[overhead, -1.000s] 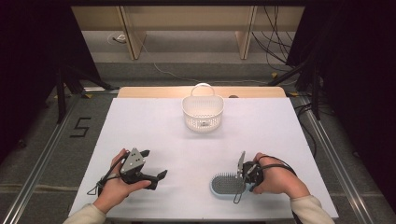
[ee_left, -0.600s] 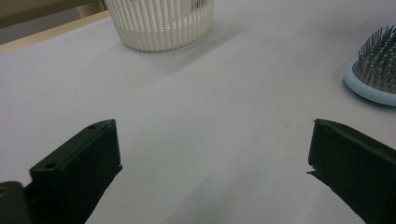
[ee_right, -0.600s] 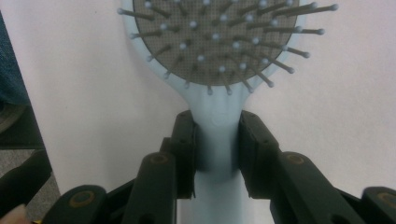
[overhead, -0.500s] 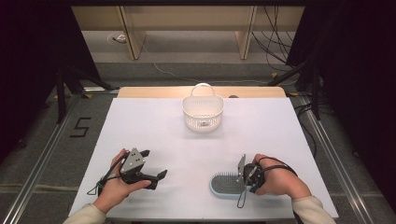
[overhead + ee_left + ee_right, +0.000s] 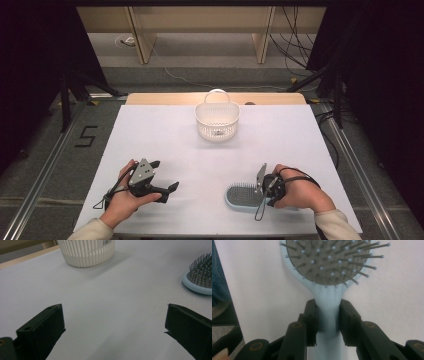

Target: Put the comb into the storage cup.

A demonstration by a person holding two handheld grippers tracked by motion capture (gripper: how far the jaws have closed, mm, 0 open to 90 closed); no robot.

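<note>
A: We see a light blue hairbrush [image 5: 243,196] low and right of centre in the high view, lying flat on the white desk [image 5: 165,140].

B: Bristles up?

A: Yes. We make out an oval head with a grey pad and ball-tipped pins. In the right gripper view its head fills the top of the frame and the handle [image 5: 328,322] runs down, pinched between the black fingers [image 5: 310,317].
</note>
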